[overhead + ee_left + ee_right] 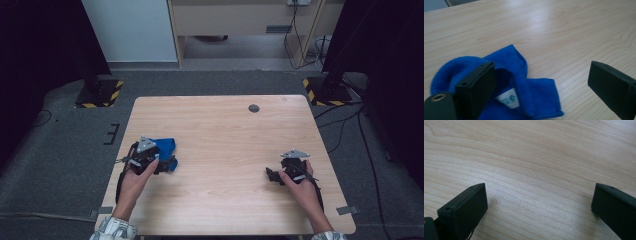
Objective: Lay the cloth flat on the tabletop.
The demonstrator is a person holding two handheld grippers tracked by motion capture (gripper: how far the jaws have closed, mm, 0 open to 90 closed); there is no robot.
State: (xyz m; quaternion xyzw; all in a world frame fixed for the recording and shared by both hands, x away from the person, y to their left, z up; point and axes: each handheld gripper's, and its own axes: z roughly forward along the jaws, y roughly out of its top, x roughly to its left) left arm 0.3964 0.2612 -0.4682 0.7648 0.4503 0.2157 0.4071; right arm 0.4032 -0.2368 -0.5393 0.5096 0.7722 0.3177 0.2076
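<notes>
Left gripper (544, 87), jaws spread, straddles the crumpled blue terry cloth (524, 82) at lower left; right gripper (539, 210) gapes over the pale wooden table (536, 157).

Soft overhead light, pale glare on the table (554, 22) (surroundings dark), near claws blurred.

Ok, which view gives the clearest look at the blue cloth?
The left gripper view: the blue cloth lies crumpled between the open left tongs, showing its folds and white label. In the high view it is a small blue patch partly behind the left tongs.
</notes>
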